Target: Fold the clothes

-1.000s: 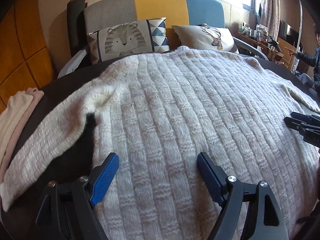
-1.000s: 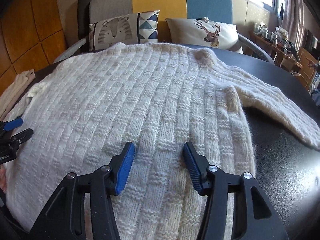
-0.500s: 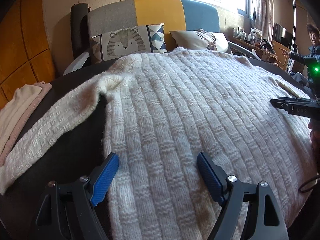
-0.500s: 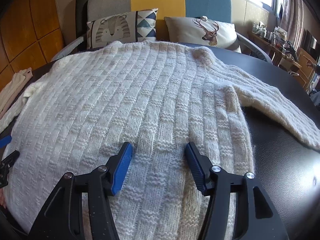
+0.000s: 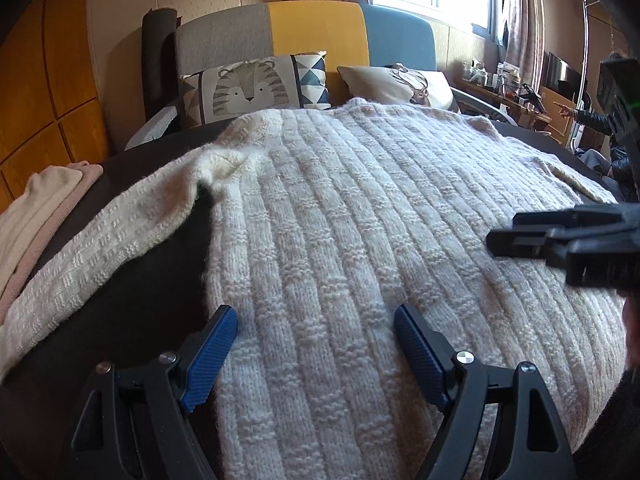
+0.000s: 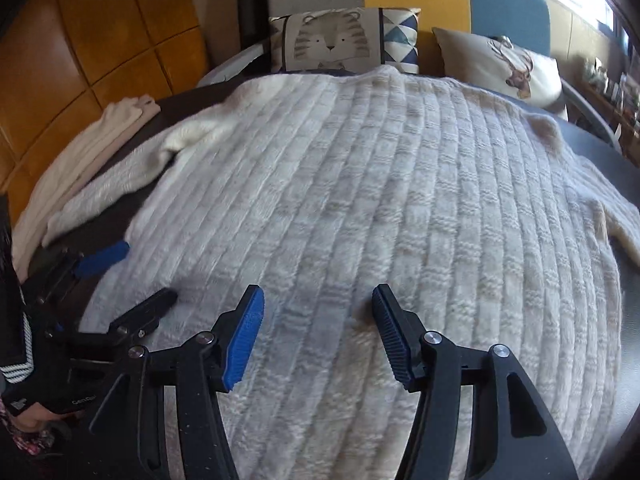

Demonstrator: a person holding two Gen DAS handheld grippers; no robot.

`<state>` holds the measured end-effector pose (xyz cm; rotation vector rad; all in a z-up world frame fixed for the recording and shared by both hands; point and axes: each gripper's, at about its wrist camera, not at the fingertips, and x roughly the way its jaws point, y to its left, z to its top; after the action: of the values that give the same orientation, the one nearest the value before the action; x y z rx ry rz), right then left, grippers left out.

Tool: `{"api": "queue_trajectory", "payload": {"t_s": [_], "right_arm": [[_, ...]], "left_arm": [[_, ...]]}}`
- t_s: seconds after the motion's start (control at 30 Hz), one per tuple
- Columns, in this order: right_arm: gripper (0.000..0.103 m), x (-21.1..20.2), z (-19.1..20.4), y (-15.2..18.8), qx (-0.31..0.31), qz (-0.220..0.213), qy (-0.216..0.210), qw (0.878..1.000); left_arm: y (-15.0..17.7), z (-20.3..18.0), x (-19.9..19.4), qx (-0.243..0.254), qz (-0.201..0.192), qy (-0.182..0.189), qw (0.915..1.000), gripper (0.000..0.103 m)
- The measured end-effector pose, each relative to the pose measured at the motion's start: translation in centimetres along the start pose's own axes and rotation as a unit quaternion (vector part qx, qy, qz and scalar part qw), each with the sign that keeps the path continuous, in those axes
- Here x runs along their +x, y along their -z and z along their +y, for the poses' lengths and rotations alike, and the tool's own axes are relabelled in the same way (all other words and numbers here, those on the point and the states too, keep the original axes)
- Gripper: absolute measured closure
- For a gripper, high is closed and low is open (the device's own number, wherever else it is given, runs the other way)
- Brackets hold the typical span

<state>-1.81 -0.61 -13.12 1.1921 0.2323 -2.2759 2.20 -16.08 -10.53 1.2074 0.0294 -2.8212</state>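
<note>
A cream knitted sweater (image 5: 360, 232) (image 6: 380, 200) lies spread flat on a dark table, its sleeves stretched out to both sides. My left gripper (image 5: 316, 344) hovers open over the sweater's left hem, next to the left sleeve (image 5: 104, 248). My right gripper (image 6: 318, 328) hangs open above the hem near the middle, with nothing between its fingers. In the left wrist view the right gripper (image 5: 568, 240) comes in from the right edge. The right wrist view shows the left gripper (image 6: 120, 280) at the lower left, open, held by a hand.
Folded pale clothes (image 5: 36, 208) (image 6: 92, 144) are stacked at the table's left edge. Behind the table stands a sofa with a tiger cushion (image 5: 252, 88) and a deer cushion (image 6: 508, 64). A person (image 5: 600, 120) sits at the far right. Bare dark table (image 6: 624, 360) shows right of the sweater.
My right gripper has swung left toward the sweater's middle, so the left gripper shows larger in its view. The left gripper has pulled back slightly and tilted up.
</note>
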Motion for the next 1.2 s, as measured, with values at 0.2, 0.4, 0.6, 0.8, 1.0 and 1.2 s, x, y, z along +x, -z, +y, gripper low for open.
{"api": "queue_trajectory", "payload": {"t_s": [0.2,0.4,0.6,0.8,1.0,1.2], "right_arm": [[0.034,0.5,2.6,1.8,-0.081,-0.013,0.053,0.995],[0.030,0.8,2.5,2.2,-0.072,-0.044,0.063,0.994],[0.030,0.8,2.3,2.2,-0.067,-0.047,0.055,0.995],[0.030,0.7,2.1,2.4,-0.060,-0.052,0.047,0.996],[0.030,0.7,2.0,2.3,-0.057,-0.054,0.044,0.996],[0.030,0.6,2.0,2.3,-0.056,-0.056,0.043,0.996]], "left_arm": [[0.1,0.0,0.0,-0.001,-0.002,0.002,1.0000,0.020],[0.5,0.0,-0.4,0.005,-0.001,0.003,1.0000,0.020],[1.6,0.3,-1.6,0.022,-0.009,0.004,0.9997,0.020],[2.8,1.7,-2.5,-0.005,-0.003,0.027,0.9996,0.020],[3.7,0.9,-3.5,0.037,-0.015,0.007,0.9992,0.020],[3.6,1.3,-4.4,0.025,-0.017,0.014,0.9994,0.020]]}}
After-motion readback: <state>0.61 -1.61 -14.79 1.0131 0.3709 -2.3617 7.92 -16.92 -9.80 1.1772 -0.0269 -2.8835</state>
